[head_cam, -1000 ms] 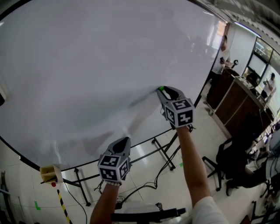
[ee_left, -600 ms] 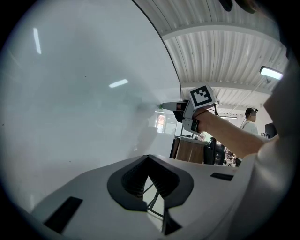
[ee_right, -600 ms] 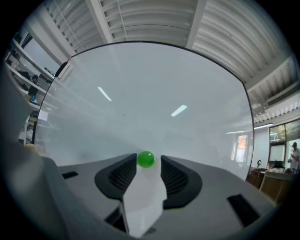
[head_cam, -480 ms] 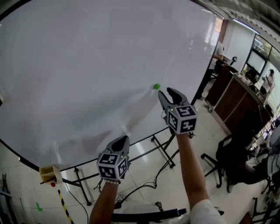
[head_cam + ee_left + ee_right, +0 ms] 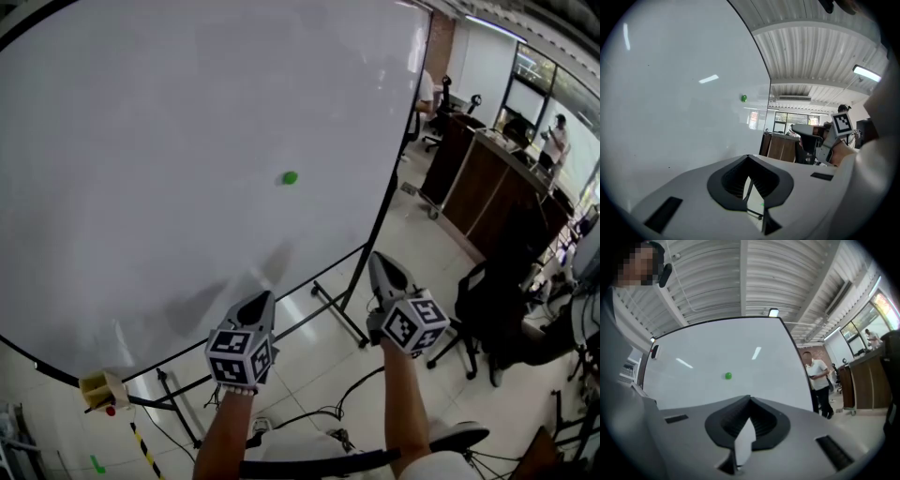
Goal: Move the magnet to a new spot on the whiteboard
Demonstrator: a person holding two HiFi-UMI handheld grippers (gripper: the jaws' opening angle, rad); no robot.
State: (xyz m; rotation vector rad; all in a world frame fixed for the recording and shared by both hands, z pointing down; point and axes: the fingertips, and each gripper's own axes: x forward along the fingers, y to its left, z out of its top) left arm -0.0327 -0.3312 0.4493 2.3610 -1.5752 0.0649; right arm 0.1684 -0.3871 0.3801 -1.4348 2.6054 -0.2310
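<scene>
The green magnet is stuck on the whiteboard, well apart from both grippers. The right gripper has just been closed, empty; the left gripper is clenched, also empty.

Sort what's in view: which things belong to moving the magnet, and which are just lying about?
Job in hand:
green magnet, stuck on the whiteboard
right gripper, jaws just closed on nothing, off the board

Lying about:
left gripper, shut, empty
yellowish box by the board's lower edge
wooden counter
black office chair
floor cables
</scene>
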